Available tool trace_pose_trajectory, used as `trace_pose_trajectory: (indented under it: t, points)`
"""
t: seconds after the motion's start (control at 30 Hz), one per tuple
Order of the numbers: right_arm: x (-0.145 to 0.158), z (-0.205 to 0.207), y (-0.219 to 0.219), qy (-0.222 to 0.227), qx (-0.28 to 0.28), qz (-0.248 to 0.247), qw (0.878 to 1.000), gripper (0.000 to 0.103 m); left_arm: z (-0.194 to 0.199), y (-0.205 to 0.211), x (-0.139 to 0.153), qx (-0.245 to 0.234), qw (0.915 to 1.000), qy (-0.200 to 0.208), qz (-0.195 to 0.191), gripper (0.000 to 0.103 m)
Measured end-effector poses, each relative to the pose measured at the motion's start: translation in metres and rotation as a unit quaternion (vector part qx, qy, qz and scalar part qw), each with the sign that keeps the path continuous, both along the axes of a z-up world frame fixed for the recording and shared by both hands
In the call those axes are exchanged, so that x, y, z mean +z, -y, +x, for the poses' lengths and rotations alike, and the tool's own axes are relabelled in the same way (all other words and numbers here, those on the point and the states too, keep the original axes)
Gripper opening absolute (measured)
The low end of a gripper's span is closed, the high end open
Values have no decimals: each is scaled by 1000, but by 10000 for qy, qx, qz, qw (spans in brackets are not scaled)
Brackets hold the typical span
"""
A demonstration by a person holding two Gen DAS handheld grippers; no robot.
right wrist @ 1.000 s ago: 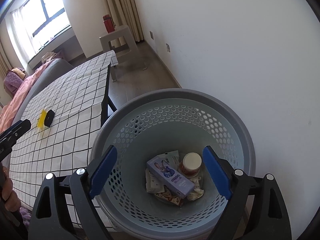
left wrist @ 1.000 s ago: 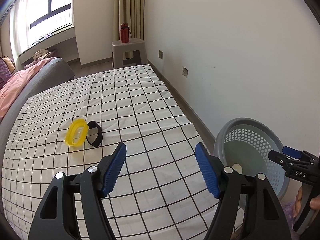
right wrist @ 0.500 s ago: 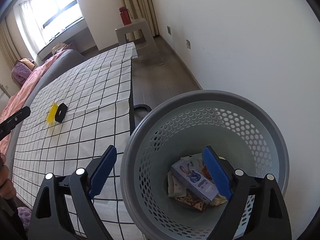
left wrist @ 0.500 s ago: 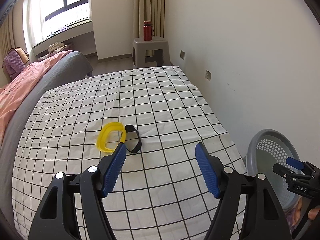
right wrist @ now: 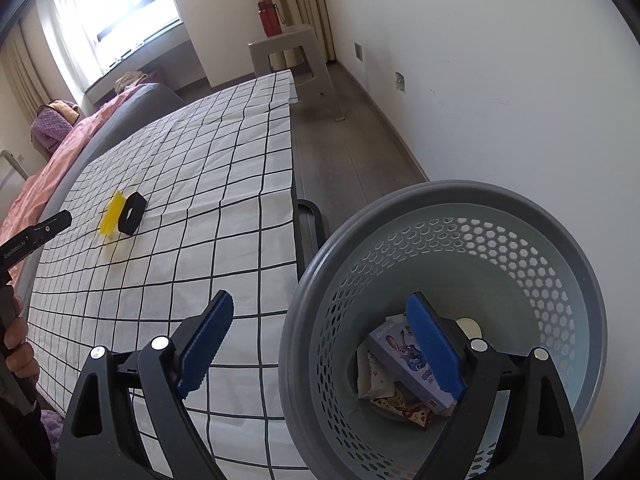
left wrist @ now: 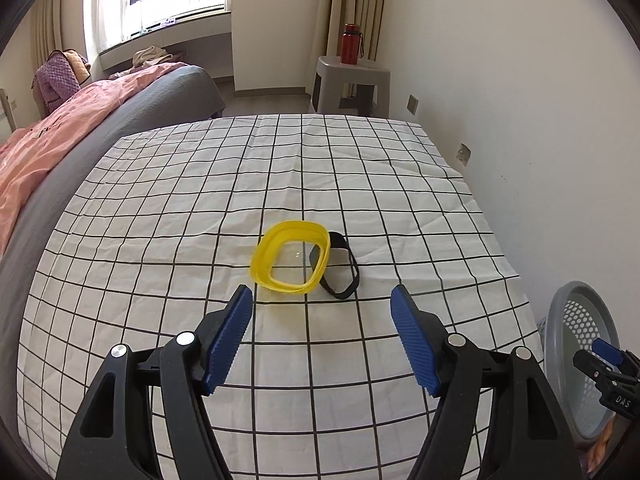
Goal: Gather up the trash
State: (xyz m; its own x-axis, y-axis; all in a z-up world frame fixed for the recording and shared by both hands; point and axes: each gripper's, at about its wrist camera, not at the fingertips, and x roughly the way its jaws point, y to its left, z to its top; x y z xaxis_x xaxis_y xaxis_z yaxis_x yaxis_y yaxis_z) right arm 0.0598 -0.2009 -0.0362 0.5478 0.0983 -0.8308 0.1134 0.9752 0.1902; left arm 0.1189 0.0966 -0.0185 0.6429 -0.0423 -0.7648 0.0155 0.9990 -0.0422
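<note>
While both tools stand with jaws apart and nothing between the pads, the remaining items lie on the desk. The left tool [left wrist: 322,334] points down at the desk's checked cloth [left wrist: 160,264]; its blue pads are spread wide and empty. Just beyond its fingertips lies a yellow ring-shaped piece [left wrist: 290,258], tipped on its side with the opening facing the camera. A black ring-shaped piece [left wrist: 340,266] lies touching it on the right.

The right tool [right wrist: 320,344] hangs over the edge of the desk and the rim of the grey perforated basket [right wrist: 520,240], which stands on the floor beside the desk, near the white wall. One pad is above the cloth, the other above the basket's interior; neither pad touches anything. Inside the basket lie a purple cartoon-printed box [right wrist: 404,356], several flat wrappers [right wrist: 374,376] and a round lid, partly hidden by the pad.

In the right wrist view, a hand [right wrist: 18,344] holds the left tool's handle at the left edge. A grey stool [left wrist: 352,84] carrying a red bottle [left wrist: 351,44] stands beyond the desk's far end.
</note>
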Motion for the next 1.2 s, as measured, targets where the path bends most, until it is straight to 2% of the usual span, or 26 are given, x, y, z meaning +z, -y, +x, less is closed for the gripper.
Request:
trace_pose_trajectory:
  t: [0.23, 0.67, 1.2]
  points:
    - [2, 1, -9, 55, 118, 190, 9997, 87, 9, -13, -17, 266, 9993, -170, 176, 68]
    - [-2, 6, -26, 62, 413, 429, 9982, 87, 39, -20, -44, 419, 9971, -613, -179, 68]
    - [-11, 12, -24, -119, 395, 516, 9978, 88, 71, -31, -69, 658, 9942, -854, 63, 68]
